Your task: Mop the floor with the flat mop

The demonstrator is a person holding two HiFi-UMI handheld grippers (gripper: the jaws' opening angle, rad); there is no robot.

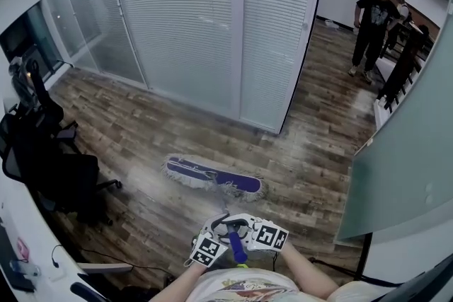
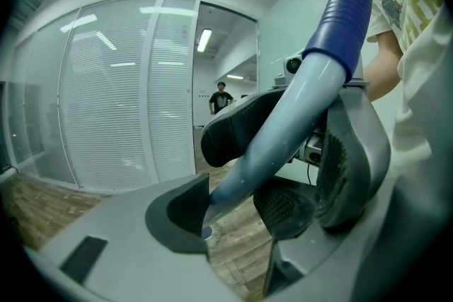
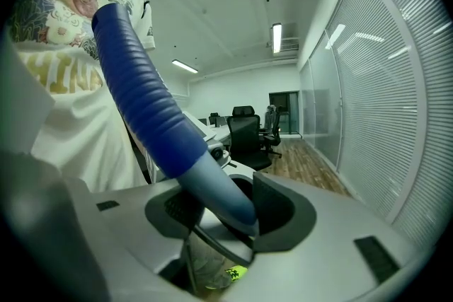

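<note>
A wood-plank floor runs along a glass partition with white blinds. The flat mop, its purple head fringed in white, lies flat on the floor a little out from that partition. Its grey handle with blue ribbed grip slants away from the partition into the left gripper and right gripper, each set of jaws pinching it.
</note>
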